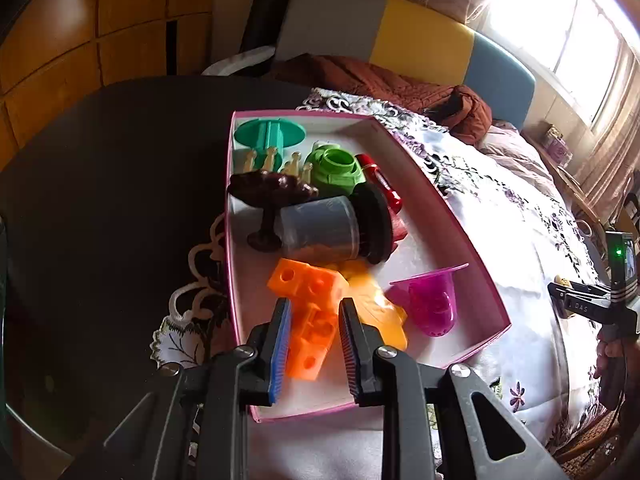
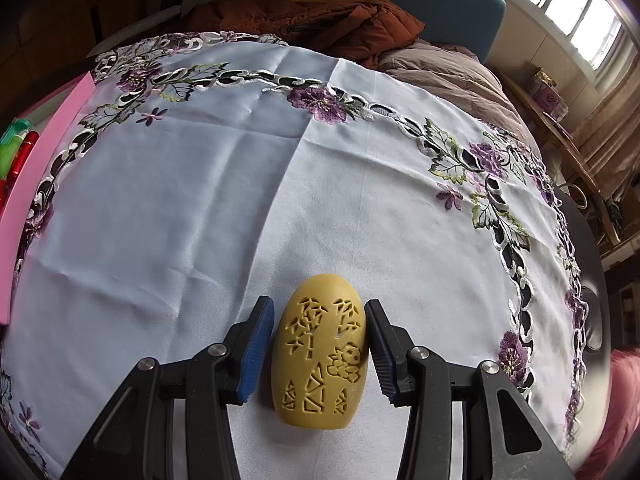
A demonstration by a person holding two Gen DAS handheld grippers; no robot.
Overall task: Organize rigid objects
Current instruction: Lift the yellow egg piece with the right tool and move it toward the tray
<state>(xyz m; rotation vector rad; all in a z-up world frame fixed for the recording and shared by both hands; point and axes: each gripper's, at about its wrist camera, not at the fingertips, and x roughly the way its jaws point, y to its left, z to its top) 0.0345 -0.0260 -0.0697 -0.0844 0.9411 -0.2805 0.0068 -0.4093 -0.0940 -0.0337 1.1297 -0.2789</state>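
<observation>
My right claw (image 2: pixel 318 350) grips the yellow carved egg (image 2: pixel 320 356) near the tablecloth's (image 2: pixel 200 184) front edge. My left claw (image 1: pixel 314 344) pinches the orange block (image 1: pixel 314 326) in the pink box (image 1: pixel 494 300). I should lift the egg straight, squeezing evenly to stop slipping.

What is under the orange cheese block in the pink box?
A yellow piece pokes out from under the orange cheese block. The rest of it is covered, so its whole shape stays hidden inside the pink box.
</observation>
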